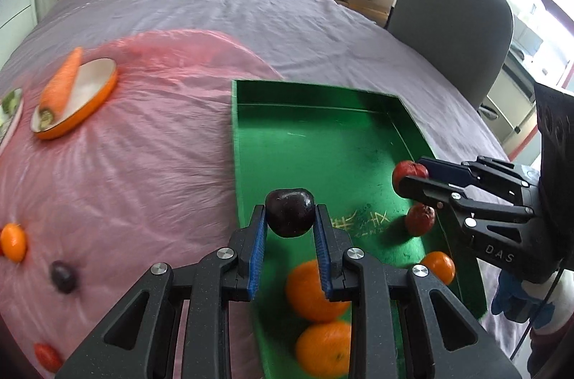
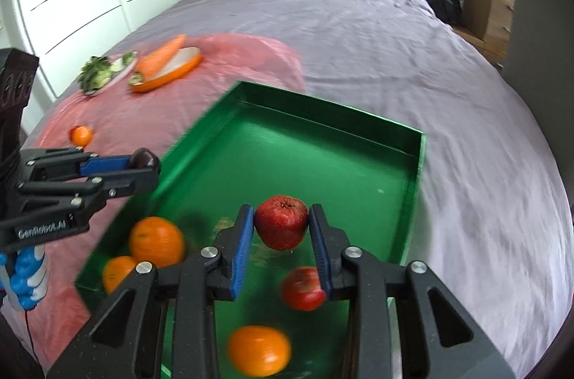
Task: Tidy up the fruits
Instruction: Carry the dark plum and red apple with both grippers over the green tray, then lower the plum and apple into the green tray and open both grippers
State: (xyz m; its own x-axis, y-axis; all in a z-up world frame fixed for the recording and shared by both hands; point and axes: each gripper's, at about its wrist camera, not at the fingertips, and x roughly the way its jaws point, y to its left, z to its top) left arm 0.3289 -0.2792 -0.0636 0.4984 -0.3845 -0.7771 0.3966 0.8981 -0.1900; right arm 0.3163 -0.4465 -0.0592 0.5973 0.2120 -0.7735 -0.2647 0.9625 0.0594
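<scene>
We see a dark purple round plum point(image 1: 290, 212) pinched in the left tongs point(image 1: 290, 217) above the shallow green metallic tray point(image 2: 323, 113). A red apple point(image 2: 281, 222), stem up, is gripped in the right tongs point(image 2: 281, 224). In the tray lie three oranges point(image 2: 156, 241) and another red apple point(image 2: 302, 287).

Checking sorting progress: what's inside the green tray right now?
Green tray holds three oranges and one red apple; the grippers hide part of its floor.
</scene>
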